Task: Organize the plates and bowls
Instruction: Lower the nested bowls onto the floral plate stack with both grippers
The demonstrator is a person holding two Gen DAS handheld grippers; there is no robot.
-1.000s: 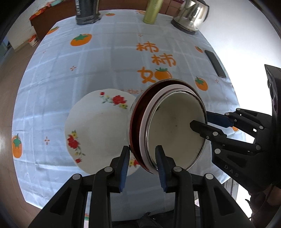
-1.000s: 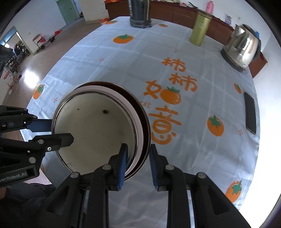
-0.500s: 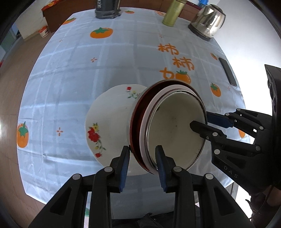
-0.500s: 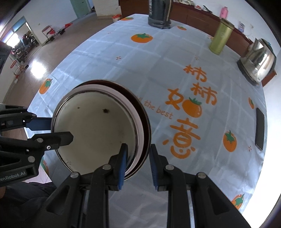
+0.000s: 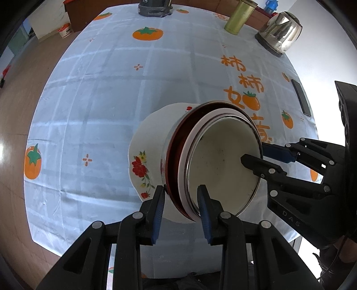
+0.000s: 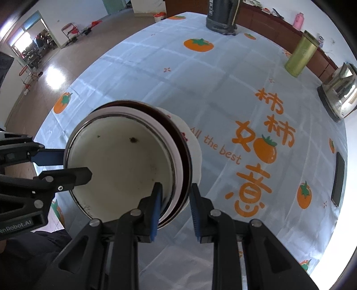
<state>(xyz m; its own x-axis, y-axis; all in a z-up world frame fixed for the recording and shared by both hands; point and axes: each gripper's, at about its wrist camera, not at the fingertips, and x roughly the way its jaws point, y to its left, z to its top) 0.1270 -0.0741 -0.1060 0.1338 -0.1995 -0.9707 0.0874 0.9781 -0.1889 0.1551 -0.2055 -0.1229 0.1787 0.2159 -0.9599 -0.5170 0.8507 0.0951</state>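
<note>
A nested stack of bowls [image 5: 221, 165] hangs tilted over the table: a cream enamel bowl with a metal rim inside a white one inside a dark red one. My left gripper [image 5: 181, 191] is shut on the stack's rim, one blue pad inside and one outside. My right gripper [image 6: 175, 189] is shut on the opposite rim of the stack of bowls [image 6: 125, 165]. Each gripper shows in the other's view, the right gripper [image 5: 254, 154] and the left gripper [image 6: 75, 166]. A white plate with red flowers [image 5: 149, 154] lies on the tablecloth, partly hidden beneath the stack; its edge, the plate [image 6: 195, 142], peeks out.
A steel kettle [image 5: 281, 33], a gold-green canister [image 5: 238, 17] and a dark jug [image 5: 154, 9] stand along the far edge. A black phone [image 5: 301, 100] lies at the right. The table's near edge [image 5: 67, 252] is just below the grippers.
Both grippers have carried the stack of bowls sideways and slightly down; it now hangs over most of the floral plate, which was earlier largely uncovered to its left. The grips are unchanged.
</note>
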